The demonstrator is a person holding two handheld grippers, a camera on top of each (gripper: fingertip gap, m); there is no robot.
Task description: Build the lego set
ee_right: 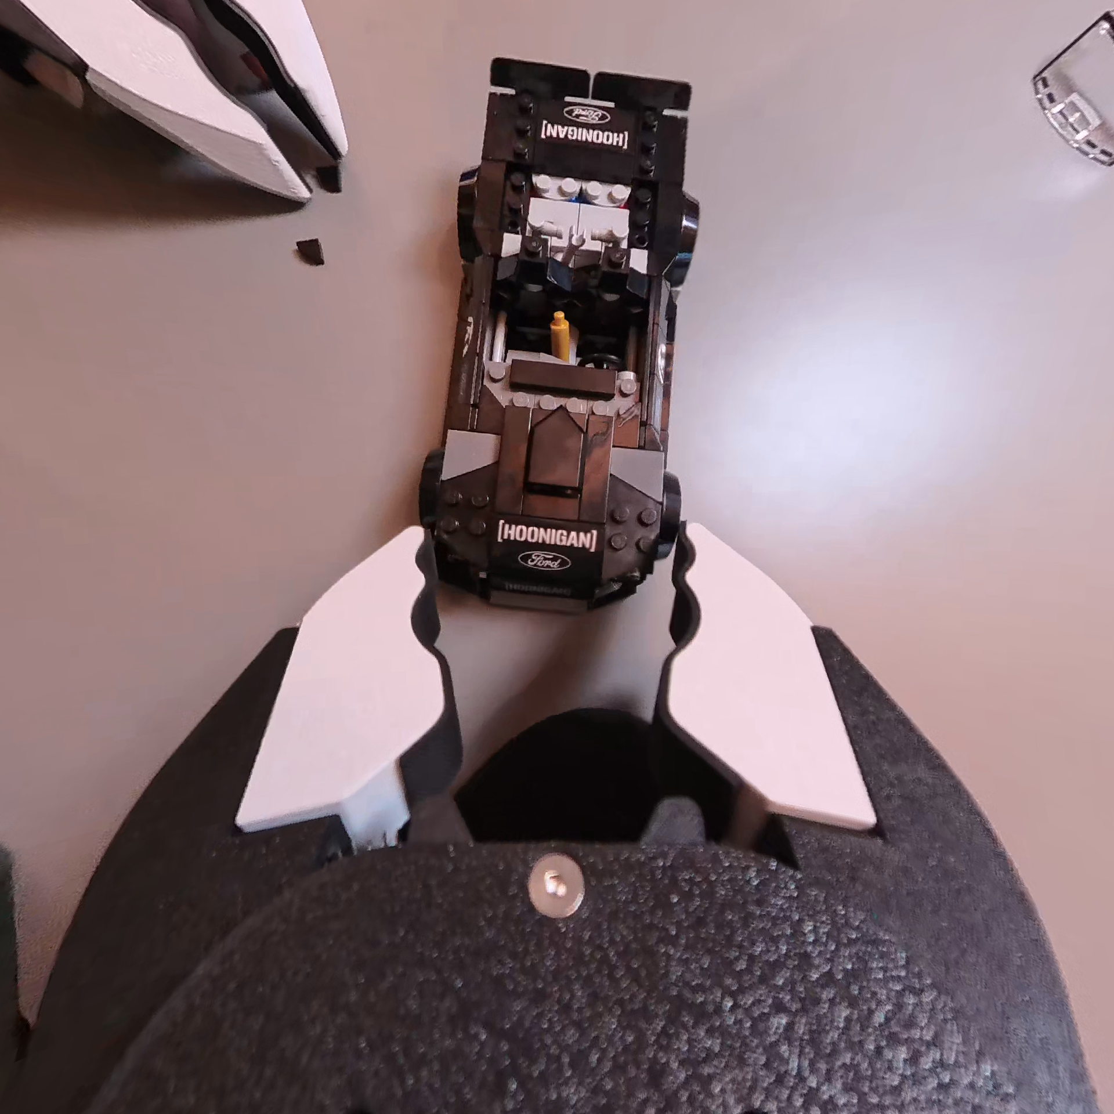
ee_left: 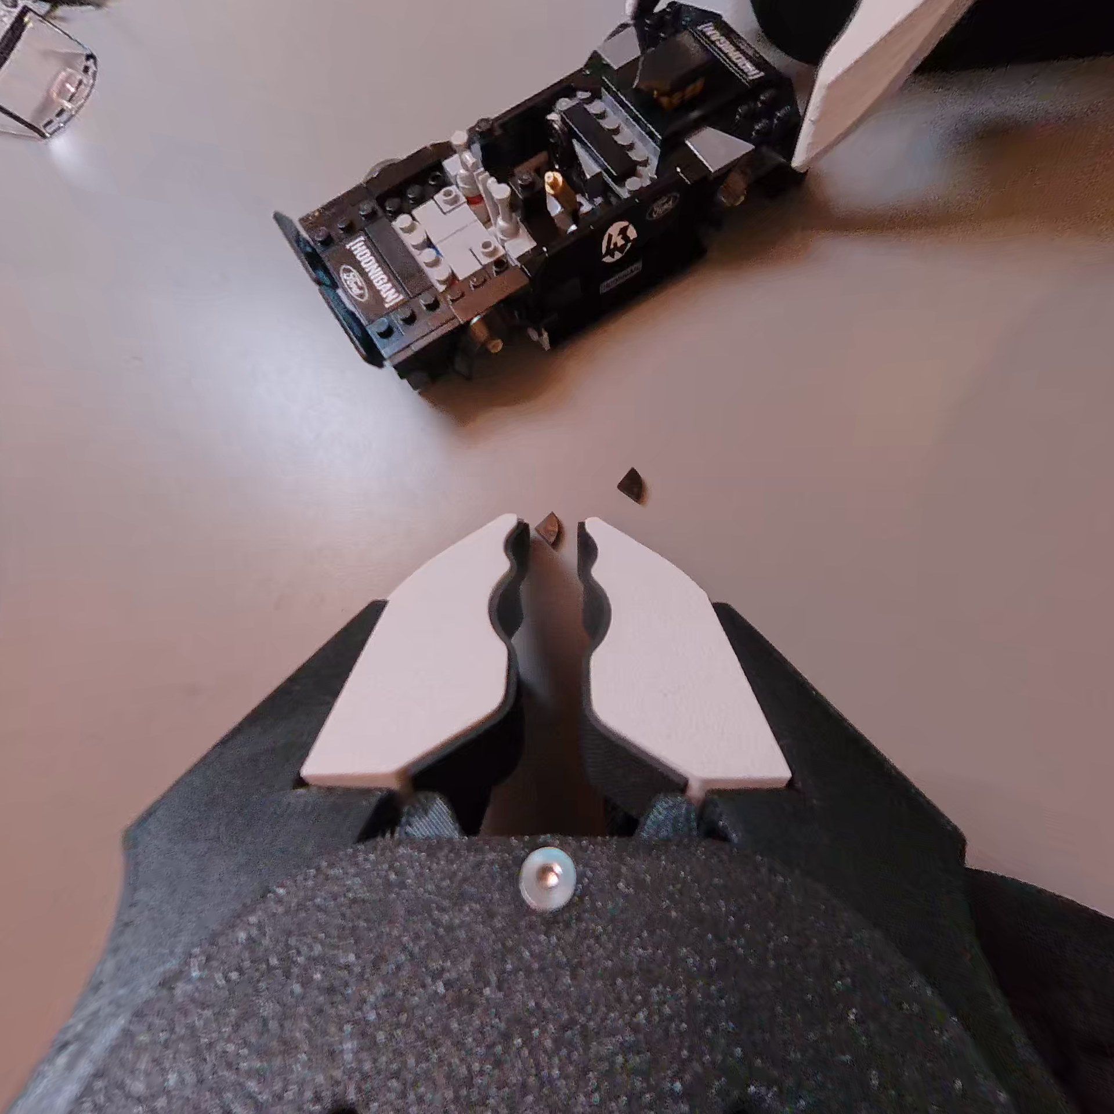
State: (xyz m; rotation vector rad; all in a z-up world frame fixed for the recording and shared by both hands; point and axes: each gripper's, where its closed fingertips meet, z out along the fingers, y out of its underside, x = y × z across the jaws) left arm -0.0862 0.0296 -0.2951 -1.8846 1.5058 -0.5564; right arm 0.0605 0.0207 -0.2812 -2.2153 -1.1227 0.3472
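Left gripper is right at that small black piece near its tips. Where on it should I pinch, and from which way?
Take the small black piece across its two side edges, coming down and forward as the left gripper points now. It lies flat on the table, wedge-like, between the open jaws, so centre it and close gently or it will likely skid.

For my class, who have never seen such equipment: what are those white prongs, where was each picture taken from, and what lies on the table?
The white prongs are the fingers of two hand-held grippers, each carrying a camera that looks along them. One picture comes from the left gripper, the other from the right gripper.

On the beige table stands a half-built black lego car with no roof yet. Two tiny dark pieces lie loose: one piece sits between the left gripper's slightly parted tips, not yet pinched, the other piece just beyond. A clear plastic part lies farther off.

The right gripper is open, its tips either side of the car's nose. Nothing is held.
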